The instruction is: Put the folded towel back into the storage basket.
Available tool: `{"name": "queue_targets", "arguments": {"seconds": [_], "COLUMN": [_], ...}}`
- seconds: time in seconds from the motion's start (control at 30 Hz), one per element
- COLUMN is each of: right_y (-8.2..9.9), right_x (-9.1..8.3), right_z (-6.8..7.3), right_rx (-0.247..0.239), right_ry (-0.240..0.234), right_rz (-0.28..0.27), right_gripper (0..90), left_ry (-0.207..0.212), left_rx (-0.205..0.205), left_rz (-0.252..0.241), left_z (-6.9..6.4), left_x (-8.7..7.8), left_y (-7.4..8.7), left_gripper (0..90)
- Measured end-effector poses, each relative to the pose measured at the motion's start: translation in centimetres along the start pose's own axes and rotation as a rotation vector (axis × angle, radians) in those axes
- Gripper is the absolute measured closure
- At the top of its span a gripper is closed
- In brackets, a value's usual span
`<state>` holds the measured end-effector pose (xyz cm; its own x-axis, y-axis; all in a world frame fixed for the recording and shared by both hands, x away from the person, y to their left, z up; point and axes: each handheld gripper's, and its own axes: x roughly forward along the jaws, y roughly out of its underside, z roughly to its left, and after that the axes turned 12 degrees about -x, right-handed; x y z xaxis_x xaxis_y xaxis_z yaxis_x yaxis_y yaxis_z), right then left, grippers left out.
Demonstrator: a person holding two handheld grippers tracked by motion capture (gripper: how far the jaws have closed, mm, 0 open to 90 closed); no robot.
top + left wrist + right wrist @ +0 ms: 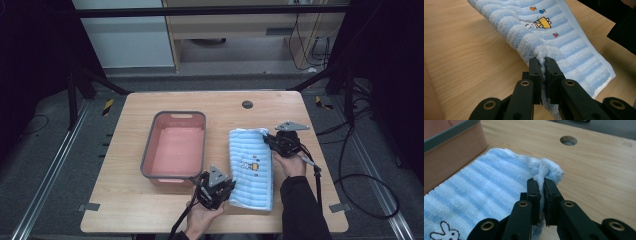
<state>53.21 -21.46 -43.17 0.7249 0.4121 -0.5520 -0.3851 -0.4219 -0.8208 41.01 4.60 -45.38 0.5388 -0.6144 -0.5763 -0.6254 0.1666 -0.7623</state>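
Between our tongs lay the towel [251,167], right of the tub [175,146] | left tongs [543,65] pinched its near corner, right tongs [541,185] its far corner | soft, light, floppy; corners judged the best hold.

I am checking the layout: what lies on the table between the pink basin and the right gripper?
The folded blue striped towel lies between the pink basin and the right gripper, which pinches its far corner; the high view shows it.

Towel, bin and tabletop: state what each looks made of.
Towel: looped terry cloth, probably cotton; fuzzy pile bunches where each gripper pinches it. Bin: smooth moulded plastic, pink with a grey rim. Tabletop: light wood-grain surface, matte; solid wood or laminate, cannot tell.
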Motion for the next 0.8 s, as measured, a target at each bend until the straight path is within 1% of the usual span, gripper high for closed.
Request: {"name": "queue_targets", "arguments": {"seconds": [0.03, 0.07, 0.1, 0.17, 0.2, 0.23, 0.33, 0.37, 0.4, 0.5, 0.57, 0.6, 0.67, 0.73, 0.8], "right_y": [-0.2, -0.5, -0.7, -0.9, -1.6, -1.8, -2.7, -3.0, -3.3, -4.5, -5.3, -5.6, -6.2, -6.8, -7.1], "right_x": [-0.2, -0.4, -0.6, -0.8, -1.4, -1.6, -2.2, -2.3, -2.5, -3.0, -3.3, -3.4, -3.5, -3.7, -3.7], "right_z": [0.0, 0.1, 0.1, 0.1, 0.2, 0.3, 0.4, 0.5, 0.5, 0.9, 1.1, 1.2, 1.3, 1.5, 1.6], "right_rx": [0.003, -0.008, -0.008, -0.009, -0.014, -0.01, -0.013, -0.015, -0.021, -0.032, -0.04, -0.046, -0.048, -0.055, -0.055], "right_ry": [0.001, 0.007, 0.013, 0.012, 0.021, 0.02, 0.025, 0.025, 0.028, 0.029, 0.028, 0.029, 0.028, 0.027, 0.026], "right_rz": [-0.007, -0.011, -0.018, -0.023, -0.043, -0.051, -0.071, -0.073, -0.076, -0.089, -0.098, -0.102, -0.109, -0.116, -0.118], "right_gripper": [84.9, 84.9, 84.9, 84.9, 84.9, 84.9, 84.9, 84.9, 84.9, 84.9, 84.9, 84.9, 84.9, 84.9, 84.9], "left_ry": [-0.001, -0.003, -0.005, -0.007, -0.009, -0.009, -0.011, -0.011, -0.011, -0.01, -0.011, -0.013, -0.006, -0.011, -0.011], "left_rx": [0.0, 0.006, 0.007, 0.014, 0.018, 0.018, 0.026, 0.026, 0.027, 0.024, 0.024, 0.027, 0.027, 0.035, 0.033], "left_rz": [-0.004, -0.009, -0.012, -0.018, -0.032, -0.032, -0.048, -0.048, -0.057, -0.07, -0.071, -0.079, -0.084, -0.095, -0.102], "left_z": [0.0, 0.0, 0.0, 0.0, 0.0, 0.0, 0.1, 0.1, 0.2, 0.5, 0.6, 0.7, 0.9, 1.0, 1.0], "left_x": [-0.2, -0.4, -0.6, -0.8, -1.2, -1.2, -2.2, -2.2, -2.7, -3.5, -3.7, -4.1, -4.7, -5.1, -5.3], "left_y": [-0.2, -0.4, -0.5, -0.8, -1.1, -1.1, -1.9, -1.9, -2.2, -2.7, -2.9, -3.2, -3.5, -3.7, -3.9], "left_gripper": [85.0, 85.0, 85.0, 84.9, 84.9, 85.0, 84.9, 84.9, 84.9, 84.9, 84.9, 84.9, 84.9, 84.9, 84.9]}}
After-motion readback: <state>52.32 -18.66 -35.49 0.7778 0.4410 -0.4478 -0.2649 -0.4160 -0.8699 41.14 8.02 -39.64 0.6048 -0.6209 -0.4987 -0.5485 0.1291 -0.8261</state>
